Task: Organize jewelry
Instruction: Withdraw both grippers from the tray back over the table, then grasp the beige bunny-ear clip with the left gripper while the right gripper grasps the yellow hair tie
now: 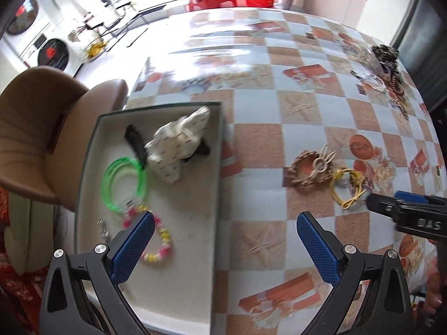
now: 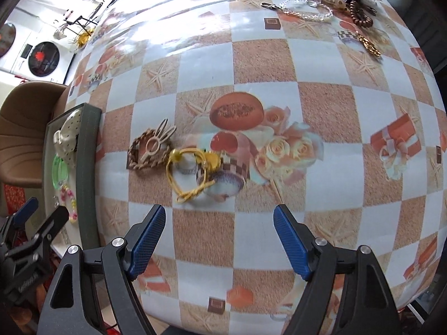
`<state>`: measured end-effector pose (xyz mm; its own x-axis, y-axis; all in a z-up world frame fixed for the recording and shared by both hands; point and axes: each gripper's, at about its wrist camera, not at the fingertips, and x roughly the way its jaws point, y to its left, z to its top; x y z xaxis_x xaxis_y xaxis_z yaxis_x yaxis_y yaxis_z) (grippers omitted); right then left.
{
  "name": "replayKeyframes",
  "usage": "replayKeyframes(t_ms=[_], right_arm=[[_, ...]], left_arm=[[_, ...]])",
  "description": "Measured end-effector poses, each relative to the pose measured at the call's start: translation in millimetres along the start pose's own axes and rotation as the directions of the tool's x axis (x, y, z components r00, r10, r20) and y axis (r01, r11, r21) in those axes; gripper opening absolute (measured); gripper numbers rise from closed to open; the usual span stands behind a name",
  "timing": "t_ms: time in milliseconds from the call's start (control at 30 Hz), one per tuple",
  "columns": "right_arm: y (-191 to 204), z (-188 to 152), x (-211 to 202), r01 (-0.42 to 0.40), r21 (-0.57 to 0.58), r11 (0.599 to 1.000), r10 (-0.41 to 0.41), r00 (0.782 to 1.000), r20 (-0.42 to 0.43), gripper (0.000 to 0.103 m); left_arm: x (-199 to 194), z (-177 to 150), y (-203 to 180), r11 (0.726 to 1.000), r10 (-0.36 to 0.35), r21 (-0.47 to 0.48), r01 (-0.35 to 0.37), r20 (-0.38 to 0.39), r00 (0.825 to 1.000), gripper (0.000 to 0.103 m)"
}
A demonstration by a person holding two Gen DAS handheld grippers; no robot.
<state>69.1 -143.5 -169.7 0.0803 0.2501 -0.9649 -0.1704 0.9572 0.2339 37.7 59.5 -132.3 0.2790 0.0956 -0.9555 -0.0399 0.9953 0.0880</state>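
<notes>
Left gripper [image 1: 225, 223] hangs over the near right edge of the tray [image 1: 92, 150], jaws spread wide, nothing between the pads; one blue pad overlaps the pink-and-yellow bead bracelet [image 1: 164, 244], hiding part of its loop. Right gripper [image 2: 219, 220] likewise stands wide open and empty above the checked tablecloth [image 2: 259, 61], pointing steeply down. Just beyond its fingertips lies the yellow cord bracelet [image 2: 190, 176], touching a braided tan ring [image 2: 139, 153] with a pale rabbit-shaped clip [image 2: 157, 142] on top. In the tray: green bangles [image 1: 123, 184], a white dotted fabric piece [image 1: 178, 145] lying over a black item [image 1: 137, 145] that is only partly visible and cannot be identified, and a small metallic piece [image 1: 103, 229] near the left wall, blurred. The left wrist view is motion-smeared around the tray. A pile of further jewelry [image 2: 335, 0] sits at the far right corner of the table: clear bead bracelet, brown beads, gold pieces, a leopard-print item; details crowd together and are cut by the lens edge. A tan chair [image 1: 36, 128] stands beside the tray, partly out of frame.
</notes>
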Motion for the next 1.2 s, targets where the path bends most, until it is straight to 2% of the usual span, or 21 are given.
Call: replayKeyframes(t_ms=[167, 300, 333, 367, 600, 633, 667, 733, 833, 900, 967, 1100, 1200], right_arm=[[10.2, 9.3, 13.6, 0.045, -0.045, 0.998, -0.044, 0.999, 0.024, 0.08], [18.5, 11.6, 24.4, 0.087, -0.111, 0.99, -0.084, 0.996, 0.029, 0.064], [20.0, 11.4, 27.5, 0.098, -0.127, 0.987, -0.095, 0.995, 0.03, 0.06], [21.0, 11.2, 29.0, 0.108, -0.136, 0.985, -0.104, 0.994, 0.033, 0.059], [30.1, 5.6, 32.4, 0.199, -0.216, 0.956, -0.181, 0.978, 0.099, 0.044], [30.3, 4.1, 32.3, 0.209, -0.225, 0.952, -0.189, 0.976, 0.108, 0.04], [29.8, 2.9, 32.0, 0.215, -0.23, 0.949, -0.192, 0.974, 0.116, 0.038], [25.1, 1.5, 30.2, 0.221, -0.228, 0.948, -0.195, 0.972, 0.132, 0.024], [16.0, 2.6, 28.9, 0.206, -0.2, 0.958, -0.182, 0.975, 0.13, 0.008], [11.1, 3.8, 28.3, 0.189, -0.19, 0.963, -0.167, 0.978, 0.127, 0.007], [15.2, 2.1, 30.2, 0.184, -0.187, 0.965, -0.161, 0.978, 0.129, 0.007], [13.5, 2.8, 30.2, 0.172, -0.18, 0.968, -0.15, 0.98, 0.13, 0.007], [12.9, 2.8, 30.0, 0.175, -0.186, 0.967, -0.152, 0.98, 0.131, 0.007]], left_arm=[[8.6, 12.8, -16.3, 0.999, -0.029, 0.041, 0.029, 0.005, 1.0, 0.103], [17.1, 21.9, -29.8, 0.995, -0.056, 0.08, 0.055, 0.008, 0.998, 0.103], [18.8, 23.5, -32.5, 0.994, -0.061, 0.088, 0.06, 0.009, 0.998, 0.099], [21.8, 26.2, -36.9, 0.993, -0.067, 0.1, 0.066, 0.006, 0.998, 0.094], [44.1, 41.7, -59.3, 0.982, -0.119, 0.143, 0.121, -0.023, 0.993, 0.093], [46.6, 43.0, -61.9, 0.981, -0.126, 0.148, 0.128, -0.026, 0.992, 0.086], [50.7, 44.5, -65.1, 0.979, -0.128, 0.155, 0.132, -0.036, 0.991, 0.084], [57.4, 46.5, -70.2, 0.976, -0.136, 0.164, 0.142, -0.049, 0.989, 0.084], [66.7, 47.6, -79.3, 0.969, -0.147, 0.19, 0.159, -0.071, 0.987, 0.068], [73.0, 47.2, -86.3, 0.961, -0.162, 0.21, 0.177, -0.09, 0.983, 0.062], [76.9, 46.4, -91.4, 0.955, -0.172, 0.225, 0.192, -0.104, 0.98, 0.052], [78.2, 47.1, -98.8, 0.946, -0.192, 0.245, 0.213, -0.104, 0.976, 0.049], [77.3, 47.6, -102.1, 0.942, -0.206, 0.249, 0.226, -0.104, 0.973, 0.032]])
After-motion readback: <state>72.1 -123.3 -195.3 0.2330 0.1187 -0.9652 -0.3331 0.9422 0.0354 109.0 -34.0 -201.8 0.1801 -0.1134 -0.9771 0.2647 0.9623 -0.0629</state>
